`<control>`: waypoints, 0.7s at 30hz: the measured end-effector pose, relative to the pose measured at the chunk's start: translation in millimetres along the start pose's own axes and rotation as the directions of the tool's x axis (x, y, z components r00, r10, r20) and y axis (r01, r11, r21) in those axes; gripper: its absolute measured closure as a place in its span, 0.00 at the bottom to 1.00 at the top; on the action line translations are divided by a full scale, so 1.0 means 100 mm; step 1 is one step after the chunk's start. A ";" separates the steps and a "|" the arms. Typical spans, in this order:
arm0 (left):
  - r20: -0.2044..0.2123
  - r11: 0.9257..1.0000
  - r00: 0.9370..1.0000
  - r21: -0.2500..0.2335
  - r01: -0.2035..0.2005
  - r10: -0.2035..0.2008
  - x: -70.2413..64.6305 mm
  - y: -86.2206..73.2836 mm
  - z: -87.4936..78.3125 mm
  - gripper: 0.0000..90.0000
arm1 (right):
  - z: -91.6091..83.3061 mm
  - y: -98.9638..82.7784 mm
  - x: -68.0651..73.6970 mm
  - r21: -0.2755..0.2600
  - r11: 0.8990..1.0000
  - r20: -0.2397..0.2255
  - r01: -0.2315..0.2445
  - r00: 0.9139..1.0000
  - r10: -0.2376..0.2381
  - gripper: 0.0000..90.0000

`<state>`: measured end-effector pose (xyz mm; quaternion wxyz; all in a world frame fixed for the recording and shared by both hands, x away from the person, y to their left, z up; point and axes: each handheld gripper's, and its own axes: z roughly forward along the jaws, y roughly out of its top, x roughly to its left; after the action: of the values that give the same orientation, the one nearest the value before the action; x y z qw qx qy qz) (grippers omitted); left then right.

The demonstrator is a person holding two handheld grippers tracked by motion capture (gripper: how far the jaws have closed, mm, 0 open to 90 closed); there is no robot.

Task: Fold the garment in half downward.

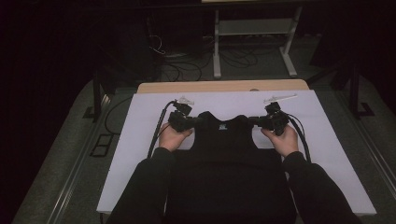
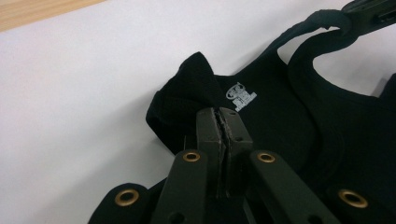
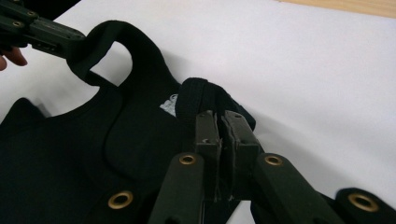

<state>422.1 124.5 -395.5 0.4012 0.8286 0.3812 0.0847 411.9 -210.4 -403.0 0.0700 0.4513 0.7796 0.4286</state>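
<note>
A black sleeveless top (image 1: 224,154) lies on the white board (image 1: 140,140), neck end away from me, with a small white label (image 2: 240,95) inside the collar. My left gripper (image 1: 197,121) is shut on its left shoulder strap (image 2: 187,93), and the jaws (image 2: 223,119) pinch the bunched fabric. My right gripper (image 1: 254,122) is shut on the other strap (image 3: 201,93), jaws (image 3: 222,123) closed on the fold. In each gripper view the opposite gripper (image 2: 369,11) (image 3: 42,30) holds its strap taut in a loop. The hem end of the top lies over the near part of the board between my forearms.
The white board covers a wooden table whose far edge (image 1: 224,86) shows beyond it. Bare board lies left, right and beyond the top. A white metal stand (image 1: 252,42) and loose cables (image 1: 187,65) sit on the dark floor behind the table.
</note>
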 end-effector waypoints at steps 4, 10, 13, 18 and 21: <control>0.001 1.000 1.000 -0.005 -0.005 0.005 -0.04 -0.04 -0.06 0.97 | -0.06 -0.03 0.08 -0.004 1.000 -0.006 0.014 1.000 -0.014 0.93; 0.016 0.999 1.000 -0.029 -0.013 0.013 -0.10 -0.07 -0.18 0.96 | -0.17 -0.09 0.14 -0.025 1.000 -0.035 0.011 0.999 -0.012 0.93; 0.028 0.999 1.000 -0.041 0.007 -0.006 -0.11 -0.13 -0.24 0.96 | -0.24 -0.16 0.11 -0.044 0.998 -0.086 -0.037 0.996 0.034 0.93; 0.037 0.999 0.999 -0.050 0.009 -0.008 -0.14 -0.20 -0.34 0.96 | -0.32 -0.25 0.10 -0.043 0.998 -0.093 -0.042 0.995 0.038 0.93; 0.040 0.998 0.999 -0.056 -0.001 0.003 -0.18 -0.21 -0.39 0.96 | -0.37 -0.26 0.14 -0.033 0.999 -0.098 -0.033 0.995 0.030 0.93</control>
<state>379.8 143.4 -382.3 0.4316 0.8191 0.3696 0.0790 368.7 -228.4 -395.2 0.0329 0.4409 0.7674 0.4644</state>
